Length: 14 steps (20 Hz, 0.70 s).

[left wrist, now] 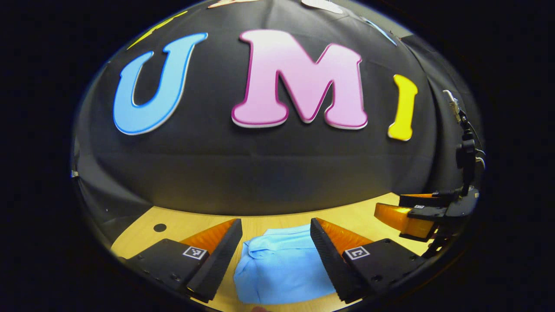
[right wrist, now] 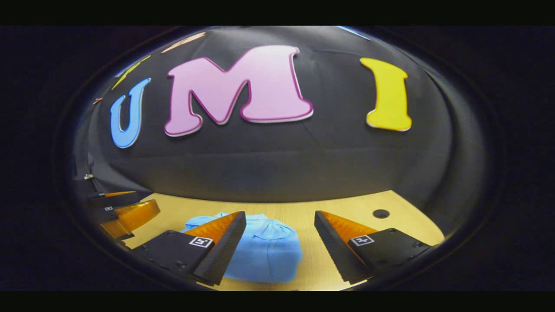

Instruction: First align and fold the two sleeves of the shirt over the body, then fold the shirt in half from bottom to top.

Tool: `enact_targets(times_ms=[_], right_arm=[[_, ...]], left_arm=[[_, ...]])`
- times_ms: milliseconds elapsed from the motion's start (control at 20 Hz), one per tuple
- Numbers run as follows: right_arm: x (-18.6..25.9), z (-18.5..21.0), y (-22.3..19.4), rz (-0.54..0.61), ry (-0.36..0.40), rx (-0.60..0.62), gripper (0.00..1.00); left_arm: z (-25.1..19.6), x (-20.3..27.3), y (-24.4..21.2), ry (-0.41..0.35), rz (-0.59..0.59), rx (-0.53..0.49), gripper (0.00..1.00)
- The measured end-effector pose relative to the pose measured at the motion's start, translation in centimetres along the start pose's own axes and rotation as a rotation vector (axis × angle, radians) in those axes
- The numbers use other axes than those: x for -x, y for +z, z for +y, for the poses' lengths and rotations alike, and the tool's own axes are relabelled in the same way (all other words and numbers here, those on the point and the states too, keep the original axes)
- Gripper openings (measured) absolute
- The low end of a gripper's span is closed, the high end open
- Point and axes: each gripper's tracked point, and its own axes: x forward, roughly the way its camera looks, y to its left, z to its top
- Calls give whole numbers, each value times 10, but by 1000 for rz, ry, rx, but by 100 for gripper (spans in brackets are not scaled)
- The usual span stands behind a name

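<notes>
Item, shirt (left wrist: 282,264): light blue, lying folded into a compact bundle on the wooden table (left wrist: 269,223). From my left gripper (left wrist: 276,255) I see its collar end between fingers spread wide, holding nothing. From my right gripper (right wrist: 279,245), likewise spread and empty, the shirt (right wrist: 264,253) sits left of centre, partly hidden behind the left finger (its near edge is cut off). A round hole (right wrist: 381,213) marks the table (right wrist: 303,208).

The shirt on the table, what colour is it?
Plain light blue. The shirt shows best in the left gripper view, lying on the wooden table.
</notes>
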Motion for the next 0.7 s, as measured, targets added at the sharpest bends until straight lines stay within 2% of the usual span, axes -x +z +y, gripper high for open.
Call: enact_targets(times_ms=[150, 450, 700], right_arm=[[62, 5, 32, -42, -21, -11, 98], [191, 16, 79, -149, -50, -12, 98], [279, 36, 88, -190, -27, 5, 98]], left_arm=[[-5, 65, 33, 19, -63, -19, 99], [-28, 195, 85, -4, -145, -5, 99], [-33, 280, 96, 14, -158, 99, 99]])
